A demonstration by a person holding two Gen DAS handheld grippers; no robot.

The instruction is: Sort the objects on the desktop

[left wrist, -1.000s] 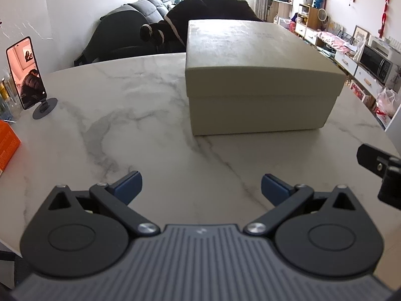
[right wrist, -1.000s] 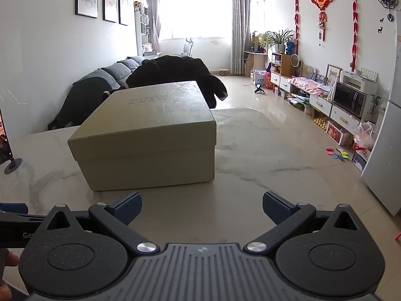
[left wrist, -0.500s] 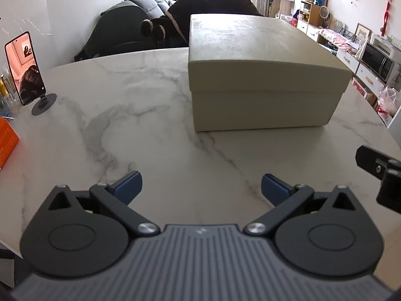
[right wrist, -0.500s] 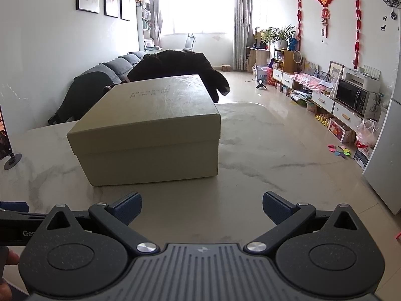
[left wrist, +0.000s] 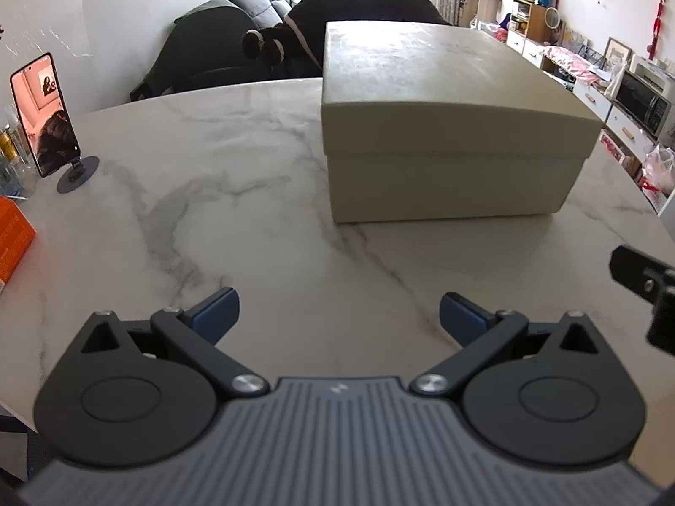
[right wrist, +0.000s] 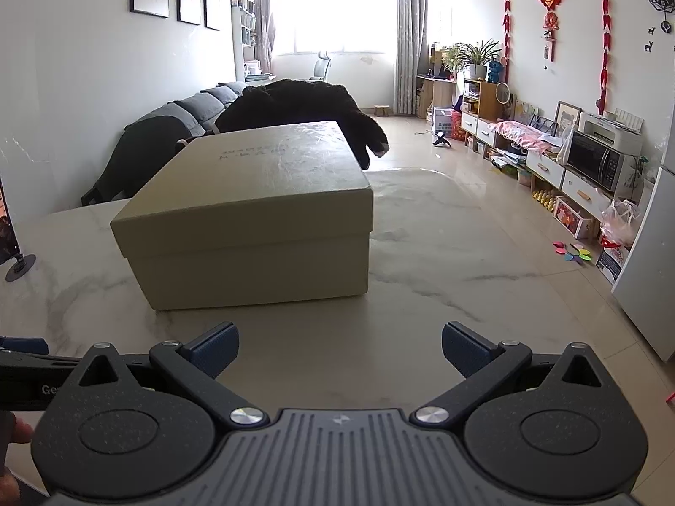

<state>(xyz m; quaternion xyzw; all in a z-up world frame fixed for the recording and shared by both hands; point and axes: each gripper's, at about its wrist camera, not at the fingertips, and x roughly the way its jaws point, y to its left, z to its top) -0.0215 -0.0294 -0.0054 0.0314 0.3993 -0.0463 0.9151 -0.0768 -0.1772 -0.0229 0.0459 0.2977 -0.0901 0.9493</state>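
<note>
A large beige lidded box (left wrist: pixel 447 126) stands on the white marble table (left wrist: pixel 202 194), ahead and to the right in the left wrist view. The same box (right wrist: pixel 253 219) sits straight ahead and a bit left in the right wrist view. My left gripper (left wrist: pixel 337 312) is open over bare marble, short of the box, with nothing between its blue pads. My right gripper (right wrist: pixel 339 348) is open too, just short of the box's near side. Part of the right gripper shows at the right edge of the left wrist view.
A phone on a round stand (left wrist: pixel 46 118) stands at the table's left, beside an orange box (left wrist: pixel 10 236) and some bottles. Dark clothing drapes over a grey sofa (right wrist: pixel 291 105) behind the table. The table's right edge (right wrist: pixel 527 261) drops to the floor.
Both grippers have moved closer to the beige box, which now looks larger in both views. Both stay open and empty.
</note>
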